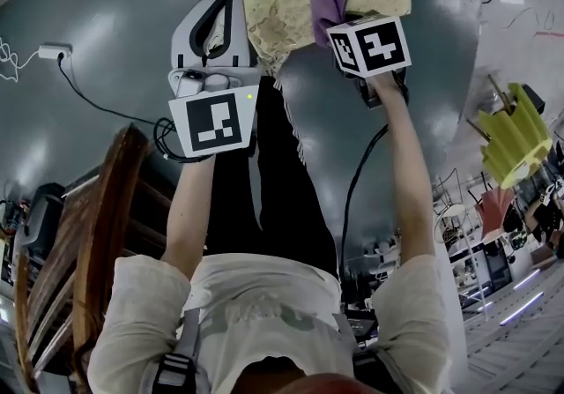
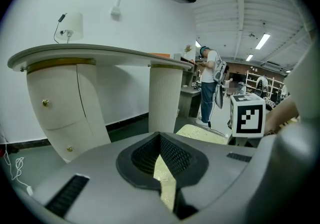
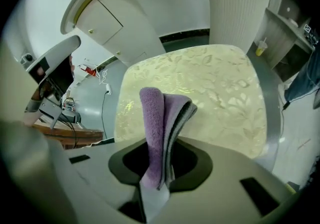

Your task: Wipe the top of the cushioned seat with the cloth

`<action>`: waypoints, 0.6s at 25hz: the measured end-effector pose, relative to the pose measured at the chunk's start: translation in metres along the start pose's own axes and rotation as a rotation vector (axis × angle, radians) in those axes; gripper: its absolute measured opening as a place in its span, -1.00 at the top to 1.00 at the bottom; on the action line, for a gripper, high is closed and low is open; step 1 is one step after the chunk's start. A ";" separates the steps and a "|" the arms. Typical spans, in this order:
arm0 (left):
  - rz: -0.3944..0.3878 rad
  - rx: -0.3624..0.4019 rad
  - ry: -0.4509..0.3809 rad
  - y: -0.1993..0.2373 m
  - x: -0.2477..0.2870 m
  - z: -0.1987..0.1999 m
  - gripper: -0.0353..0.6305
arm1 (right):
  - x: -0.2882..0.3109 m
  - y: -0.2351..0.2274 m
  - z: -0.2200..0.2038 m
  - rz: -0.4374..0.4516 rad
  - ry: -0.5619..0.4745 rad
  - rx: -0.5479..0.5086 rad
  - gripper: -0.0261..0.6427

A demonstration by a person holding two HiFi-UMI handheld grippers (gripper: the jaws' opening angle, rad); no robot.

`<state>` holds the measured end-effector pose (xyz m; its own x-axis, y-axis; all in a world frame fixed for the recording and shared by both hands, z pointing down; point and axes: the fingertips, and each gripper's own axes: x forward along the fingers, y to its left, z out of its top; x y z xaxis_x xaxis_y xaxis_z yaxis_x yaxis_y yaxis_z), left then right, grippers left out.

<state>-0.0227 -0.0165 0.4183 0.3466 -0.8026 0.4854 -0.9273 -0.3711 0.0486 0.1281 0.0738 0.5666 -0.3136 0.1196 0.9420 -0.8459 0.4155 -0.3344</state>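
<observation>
**Your right gripper [image 3: 161,155] holds the purple cloth [image 3: 161,118] at the near edge of the cushioned seat [image 3: 220,92].**

Closest to you, at your left side, the wooden chair [image 1: 97,234] stands on the grey floor [image 1: 106,13]. Your left gripper [image 2: 160,138] has its jaws drawn together to a thin slit with nothing between them, and its tip sits by the seat's near left corner. Your right gripper, just to the right of it, is clamped on the folded cloth, which stands up out of the jaws and leans forward over the pale gold, leaf-patterned seat top. You cannot tell from these views whether the cloth touches the cushion. Beyond the seat rise a ribbed white column [image 2: 165,97] and a curved white worktop [image 2: 100,52]. A white plug [image 1: 55,51] and its cable lie on the floor, well off to the left.
</observation>
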 end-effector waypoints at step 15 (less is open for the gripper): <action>-0.035 0.012 -0.008 -0.025 0.023 0.016 0.88 | -0.058 -0.152 -0.004 -0.251 0.039 0.034 0.65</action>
<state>0.0104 -0.0338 0.4143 0.3802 -0.7925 0.4769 -0.9128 -0.4046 0.0553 0.2767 0.0076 0.5629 -0.0751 0.0516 0.9958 -0.9095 0.4058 -0.0897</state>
